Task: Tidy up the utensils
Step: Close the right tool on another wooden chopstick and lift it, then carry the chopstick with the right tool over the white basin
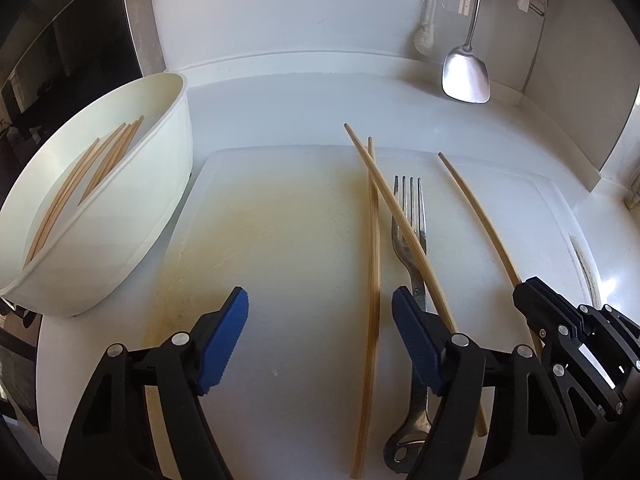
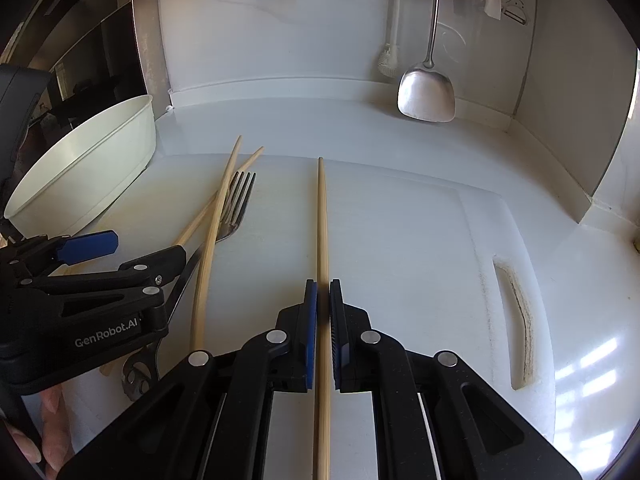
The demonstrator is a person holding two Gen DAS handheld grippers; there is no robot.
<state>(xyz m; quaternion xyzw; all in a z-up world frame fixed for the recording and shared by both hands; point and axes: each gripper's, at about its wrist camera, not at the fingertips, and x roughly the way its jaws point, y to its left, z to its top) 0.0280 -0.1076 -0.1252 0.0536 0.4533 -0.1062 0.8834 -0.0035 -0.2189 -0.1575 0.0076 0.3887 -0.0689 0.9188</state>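
From the left wrist, the left gripper (image 1: pixel 320 328) stands open over the cutting board (image 1: pixel 280 240), one chopstick (image 1: pixel 374 264) lying loose between its fingers, apparently lined up for a grab. The white tub (image 1: pixel 120 200) holding sorted chopsticks sits at the board's left edge, bare board between. From the right wrist, the right gripper (image 2: pixel 323 296) is clamped on a single chopstick (image 2: pixel 321 216); the fork (image 2: pixel 234 208) lies left, open board right.

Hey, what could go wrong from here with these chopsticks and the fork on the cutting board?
1. The left gripper straddles one chopstick that crosses another chopstick lying over the fork; lifting it might drag both.
2. The right gripper is shut on a single chopstick far from its tip, so it may pivot.
3. The two grippers sit close together and could collide.
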